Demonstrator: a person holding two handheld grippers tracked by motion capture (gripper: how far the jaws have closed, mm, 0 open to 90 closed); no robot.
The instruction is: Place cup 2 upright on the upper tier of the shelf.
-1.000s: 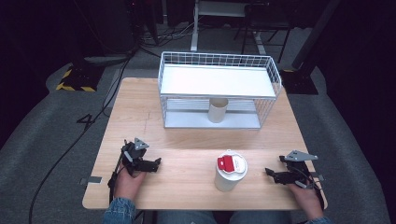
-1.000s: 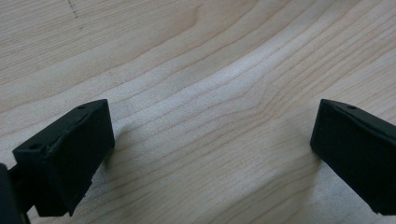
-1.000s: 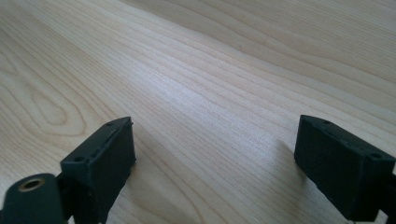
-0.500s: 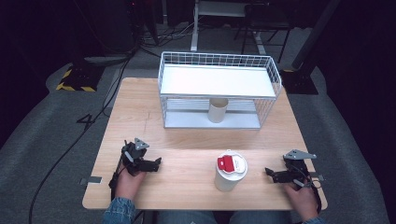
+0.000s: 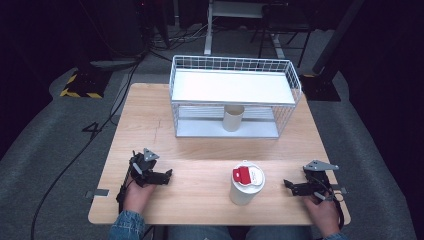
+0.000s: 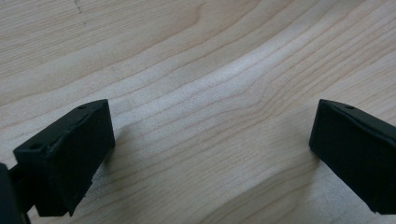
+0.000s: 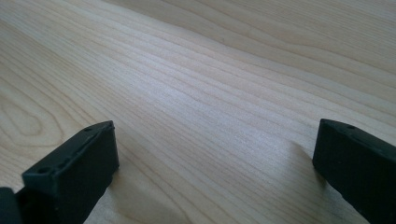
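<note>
My left gripper (image 5: 169, 175) lies on the wooden table (image 5: 200, 150) at the front left, held by a hand. In the left gripper view its jaws (image 6: 212, 135) stand wide apart over bare wood. At the front right, my right gripper (image 5: 287, 185) rests on the table, pointing left toward a white cup (image 5: 246, 182) with a white lid and red tab. Its jaws (image 7: 215, 154) have just been opening and stand wide, with nothing between them.
A white wire rack (image 5: 235, 95) with a flat white shelf stands at the back of the table. A cream cylinder-shaped cup (image 5: 233, 117) sits under the shelf. Dark floor, cables and a desk frame surround the table.
</note>
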